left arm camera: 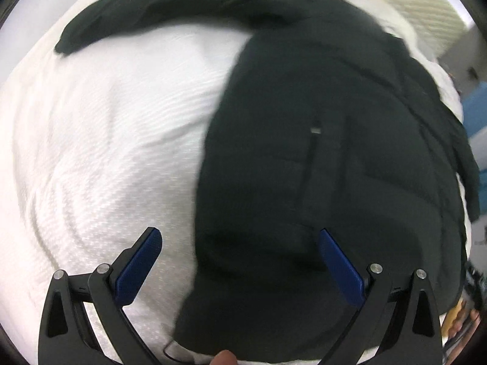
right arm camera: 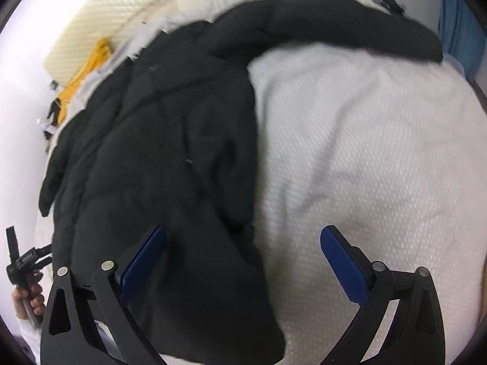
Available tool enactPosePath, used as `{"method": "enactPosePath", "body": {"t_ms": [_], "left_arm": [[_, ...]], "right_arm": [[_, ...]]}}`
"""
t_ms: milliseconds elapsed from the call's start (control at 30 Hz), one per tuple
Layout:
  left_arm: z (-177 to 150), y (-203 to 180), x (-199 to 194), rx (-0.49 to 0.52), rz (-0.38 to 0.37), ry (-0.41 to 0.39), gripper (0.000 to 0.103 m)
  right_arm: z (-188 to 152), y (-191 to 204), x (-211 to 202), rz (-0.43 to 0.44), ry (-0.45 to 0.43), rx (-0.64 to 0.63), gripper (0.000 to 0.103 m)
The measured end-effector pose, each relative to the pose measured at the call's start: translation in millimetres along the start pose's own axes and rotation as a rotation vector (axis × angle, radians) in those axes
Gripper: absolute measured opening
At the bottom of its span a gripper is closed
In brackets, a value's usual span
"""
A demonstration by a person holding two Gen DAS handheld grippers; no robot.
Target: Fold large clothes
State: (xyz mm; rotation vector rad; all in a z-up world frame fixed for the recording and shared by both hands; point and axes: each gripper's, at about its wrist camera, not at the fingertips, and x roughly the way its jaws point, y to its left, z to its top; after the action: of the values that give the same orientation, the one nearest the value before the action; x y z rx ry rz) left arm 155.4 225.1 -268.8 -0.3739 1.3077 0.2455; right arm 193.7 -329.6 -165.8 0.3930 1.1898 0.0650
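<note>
The black jacket (left arm camera: 319,158) covers the middle of the bed (left arm camera: 106,158), from the near edge to the far edge. In the left wrist view, the bare white cover lies wide and free on the left side of the jacket; one sleeve (left arm camera: 170,9) stretches across the far part of this free area and closes it there. In the right wrist view, the same kind of bare cover (right arm camera: 365,152) is free on the right side, with the other sleeve (right arm camera: 350,27) crossing along the far edge. Near the far left corner in that view, a yellow cloth (right arm camera: 82,76) lies beside the jacket. Both grippers, the left gripper (left arm camera: 240,243) and the right gripper (right arm camera: 243,240), have their jaws spread wide over the jacket's side edges.
</note>
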Motion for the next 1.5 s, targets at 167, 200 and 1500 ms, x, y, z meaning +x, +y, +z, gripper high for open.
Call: {"method": "enactPosePath", "body": {"t_ms": [167, 200, 1500], "left_arm": [[13.3, 30.7, 18.8, -0.069, -0.002, 0.054, 0.102], [15.3, 33.7, 20.9, -0.073, -0.014, 0.067, 0.102], [51.0, -30.0, -21.2, 0.288, -0.05, 0.168, 0.005]], "right_arm": [[-6.7, -1.7, 25.2, 0.07, 0.124, 0.044, 0.092], [-7.6, -1.7, 29.3, 0.091, 0.142, 0.048, 0.087], [-42.8, 82.8, -13.8, 0.012, 0.208, -0.341, 0.008]]}}
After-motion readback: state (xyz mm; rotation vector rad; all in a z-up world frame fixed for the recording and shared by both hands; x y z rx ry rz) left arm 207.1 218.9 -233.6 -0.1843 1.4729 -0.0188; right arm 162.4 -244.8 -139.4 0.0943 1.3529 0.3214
